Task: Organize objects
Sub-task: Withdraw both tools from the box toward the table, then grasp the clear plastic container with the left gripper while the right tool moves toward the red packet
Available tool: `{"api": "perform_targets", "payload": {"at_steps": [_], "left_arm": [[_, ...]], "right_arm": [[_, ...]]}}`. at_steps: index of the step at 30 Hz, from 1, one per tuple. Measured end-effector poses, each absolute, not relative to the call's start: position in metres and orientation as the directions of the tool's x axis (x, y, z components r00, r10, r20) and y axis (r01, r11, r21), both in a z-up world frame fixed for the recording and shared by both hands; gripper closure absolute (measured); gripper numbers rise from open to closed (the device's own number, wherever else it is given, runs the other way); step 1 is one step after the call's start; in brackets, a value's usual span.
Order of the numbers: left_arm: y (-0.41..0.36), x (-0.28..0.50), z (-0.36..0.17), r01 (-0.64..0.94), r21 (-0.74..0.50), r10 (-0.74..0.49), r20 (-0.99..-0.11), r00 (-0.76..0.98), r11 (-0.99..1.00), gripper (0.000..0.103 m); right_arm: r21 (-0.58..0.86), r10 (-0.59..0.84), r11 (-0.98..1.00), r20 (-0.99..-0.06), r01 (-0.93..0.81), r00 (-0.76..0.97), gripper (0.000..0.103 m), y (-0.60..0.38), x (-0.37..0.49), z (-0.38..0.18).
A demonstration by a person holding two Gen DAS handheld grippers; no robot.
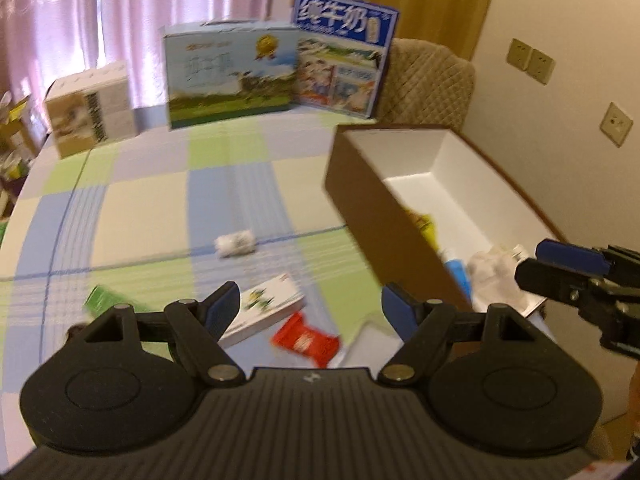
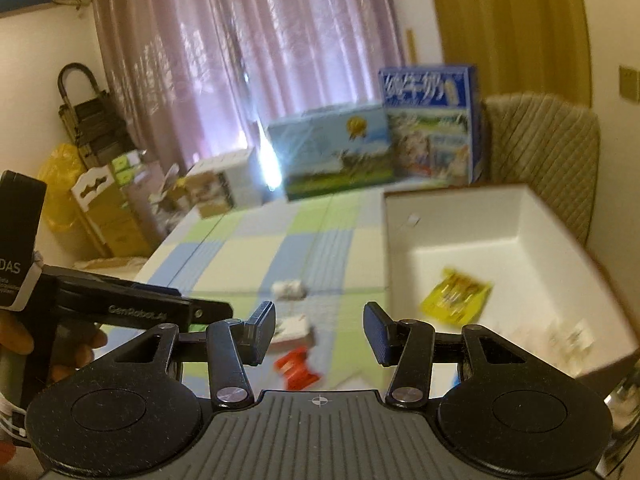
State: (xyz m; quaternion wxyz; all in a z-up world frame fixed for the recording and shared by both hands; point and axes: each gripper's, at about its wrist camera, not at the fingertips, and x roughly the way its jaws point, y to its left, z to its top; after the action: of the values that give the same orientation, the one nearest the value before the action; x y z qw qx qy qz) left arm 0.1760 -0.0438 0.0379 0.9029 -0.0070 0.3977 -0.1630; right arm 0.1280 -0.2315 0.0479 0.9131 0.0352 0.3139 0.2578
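**Q:** What carries the scene?
**A:** A table under a checked cloth (image 1: 152,216) of blue, green and cream squares. Along its far edge stand three cartons: a landscape-printed carton (image 1: 230,76), a blue milk carton (image 1: 344,52) with white characters just right of it, and a white-and-tan box (image 1: 90,106) to the left.

**Q:** And the receptacle?
**A:** An open storage box (image 1: 360,188) — brown outside, white inside — sits at the table's right side. It holds a yellow packet (image 2: 456,296), a blue item (image 1: 456,272) and a pale, blurred wrapper (image 1: 492,268) near its close end.

**Q:** Which loose things lie on the cloth?
**A:** Nearest the left gripper, a flat white box (image 1: 268,308) with a green-and-yellow print; touching or just beside its near-right corner, a red sachet (image 1: 306,338) with white markings. Further out, well apart, lies a small white roll (image 1: 235,244). A green packet (image 1: 100,298) shows at the left, partly hidden by the tool.

**Q:** How do the tools stand?
**A:** The left gripper (image 1: 310,306) has its blue-padded fingers spread wide, holding nothing, above the white box and sachet. The right gripper (image 2: 320,330) is likewise spread and empty — it hovers at the storage box's near-left corner.
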Motion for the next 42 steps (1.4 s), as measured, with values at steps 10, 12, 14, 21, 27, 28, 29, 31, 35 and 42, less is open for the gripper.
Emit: {"api": "perform_targets", "payload": {"at_steps": [10, 12, 14, 21, 27, 28, 29, 31, 35, 42], "left_arm": [[-0.018, 0.167, -0.013, 0.244, -0.156, -0.272, -0.776, 0.569, 0.957, 0.029], [-0.021, 0.166, -0.024, 0.256, -0.16, -0.28, -0.784, 0.554, 0.953, 0.03], [-0.025, 0.163, -0.033, 0.278, -0.169, -0.299, -0.789, 0.538, 0.946, 0.03], [-0.06, 0.162, -0.05, 0.412, -0.161, -0.37, -0.786, 0.496, 0.897, 0.03], [-0.094, 0.168, -0.059, 0.521, -0.144, -0.424, -0.773, 0.472, 0.842, 0.03], [-0.101, 0.17, -0.061, 0.539, -0.134, -0.428, -0.773, 0.469, 0.832, 0.03], [-0.107, 0.171, -0.064, 0.555, -0.12, -0.429, -0.773, 0.468, 0.823, 0.03], [-0.12, 0.175, -0.069, 0.583, -0.091, -0.426, -0.773, 0.47, 0.807, 0.03], [-0.136, 0.184, -0.078, 0.616, -0.054, -0.417, -0.782, 0.463, 0.786, 0.034], [-0.153, 0.196, -0.09, 0.649, -0.01, -0.394, -0.801, 0.45, 0.761, 0.041]], "right_arm": [[0.238, 0.401, 0.913, -0.679, -0.331, 0.616, 0.059, -0.219, 0.116, -0.012], [0.228, 0.399, 0.914, -0.661, -0.336, 0.635, 0.062, -0.223, 0.112, -0.012], [0.207, 0.39, 0.917, -0.64, -0.341, 0.662, 0.063, -0.227, 0.11, -0.006], [0.206, 0.342, 0.94, -0.569, -0.274, 0.747, 0.063, -0.265, 0.122, 0.019], [0.26, 0.278, 0.954, -0.58, -0.15, 0.766, 0.063, -0.311, 0.141, 0.016], [0.271, 0.273, 0.953, -0.581, -0.134, 0.767, 0.063, -0.318, 0.141, 0.016], [0.278, 0.265, 0.953, -0.583, -0.118, 0.768, 0.063, -0.324, 0.141, 0.014], [0.278, 0.249, 0.956, -0.586, -0.097, 0.771, 0.063, -0.334, 0.141, 0.014], [0.288, 0.231, 0.955, -0.59, -0.066, 0.773, 0.063, -0.349, 0.138, 0.014], [0.297, 0.21, 0.954, -0.59, -0.032, 0.78, 0.063, -0.362, 0.137, 0.013]]}}
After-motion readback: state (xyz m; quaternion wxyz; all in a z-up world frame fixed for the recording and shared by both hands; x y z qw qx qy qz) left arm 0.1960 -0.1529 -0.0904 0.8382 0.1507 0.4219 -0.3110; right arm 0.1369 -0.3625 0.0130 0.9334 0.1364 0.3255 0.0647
